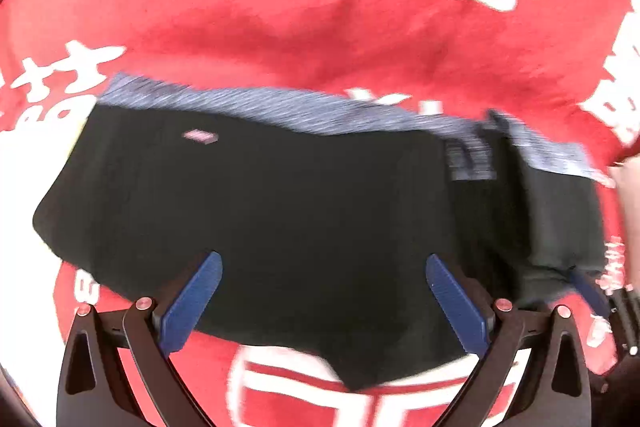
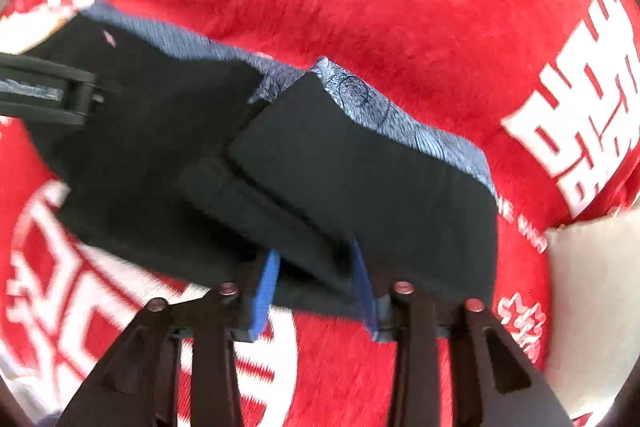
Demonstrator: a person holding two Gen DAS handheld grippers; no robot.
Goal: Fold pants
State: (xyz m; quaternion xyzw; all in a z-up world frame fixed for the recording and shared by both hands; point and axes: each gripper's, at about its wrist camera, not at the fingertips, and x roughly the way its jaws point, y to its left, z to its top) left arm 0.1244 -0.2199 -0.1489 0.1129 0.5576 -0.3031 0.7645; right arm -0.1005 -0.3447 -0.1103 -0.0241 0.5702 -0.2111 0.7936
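Note:
Black pants (image 1: 280, 207) with a blue-grey waistband (image 1: 280, 107) lie folded on a red blanket. My left gripper (image 1: 324, 261) hovers over their middle, wide open, with nothing between its blue pads (image 1: 196, 303). In the right wrist view the pants (image 2: 360, 167) show a folded-over flap with the waistband (image 2: 400, 119) along its far edge. My right gripper (image 2: 316, 251) sits at the near edge of that flap, its jaws partly apart. A fold of black cloth lies loosely between the pads (image 2: 266, 291). The left gripper's body (image 2: 48, 91) shows at the left edge.
The red blanket (image 1: 320, 7) with large white characters covers the whole surface under the pants. A pale cloth or surface (image 2: 592, 287) lies at the right edge. The right gripper's tip (image 1: 588, 287) shows at the right of the left wrist view.

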